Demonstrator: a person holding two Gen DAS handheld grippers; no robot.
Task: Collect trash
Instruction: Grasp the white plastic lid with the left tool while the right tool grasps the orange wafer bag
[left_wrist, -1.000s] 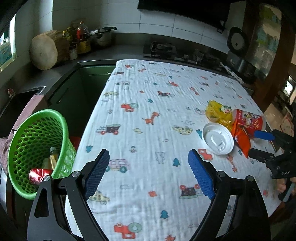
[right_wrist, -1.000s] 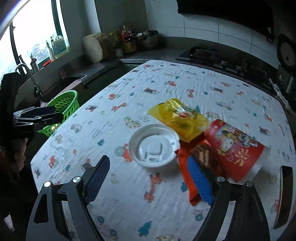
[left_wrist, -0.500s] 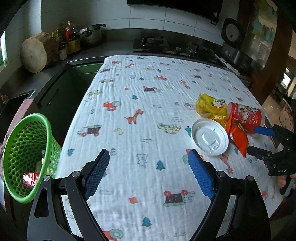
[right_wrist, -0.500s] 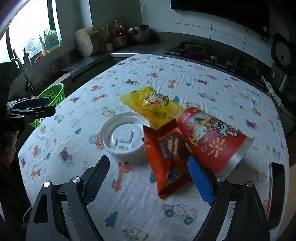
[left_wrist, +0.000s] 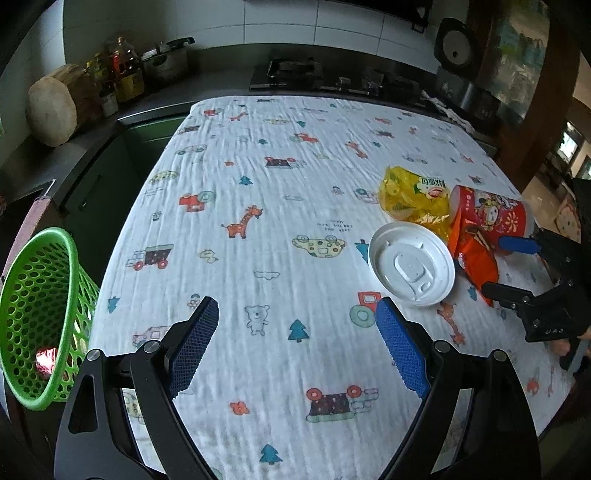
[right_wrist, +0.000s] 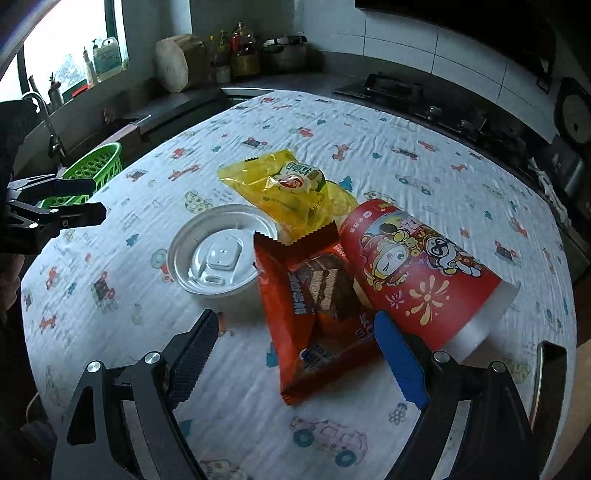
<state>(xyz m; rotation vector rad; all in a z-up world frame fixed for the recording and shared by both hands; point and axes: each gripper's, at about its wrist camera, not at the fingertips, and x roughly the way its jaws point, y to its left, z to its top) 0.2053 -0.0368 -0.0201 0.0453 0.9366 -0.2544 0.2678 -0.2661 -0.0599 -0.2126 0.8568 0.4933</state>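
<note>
On the cartoon-print tablecloth (left_wrist: 258, 177) lies a cluster of trash: a white plastic lid (left_wrist: 412, 267), a yellow snack bag (left_wrist: 413, 199), an orange wrapper (left_wrist: 474, 258) and a red paper cup (left_wrist: 487, 214) on its side. My right gripper (right_wrist: 295, 321) hovers open just over the orange wrapper (right_wrist: 317, 302), with the red cup (right_wrist: 417, 266) by its right finger and the lid (right_wrist: 218, 254) ahead on the left. My left gripper (left_wrist: 295, 314) is open and empty above bare cloth, the lid just beyond its right finger. A green basket (left_wrist: 37, 295) stands off the table's left edge.
A red can (left_wrist: 46, 360) lies in the basket. The counter behind carries a wooden block (left_wrist: 51, 110), bottles (left_wrist: 125, 74), a pot (left_wrist: 166, 62) and a stove (left_wrist: 295, 72). A sink with a tap (right_wrist: 44, 118) is at the left. The near table edge drops off at the right.
Both grippers have come forward and lower toward the trash cluster. The wrapper and cup now fill the middle of the right wrist view; the basket has slid toward the left edge of the left wrist view.
</note>
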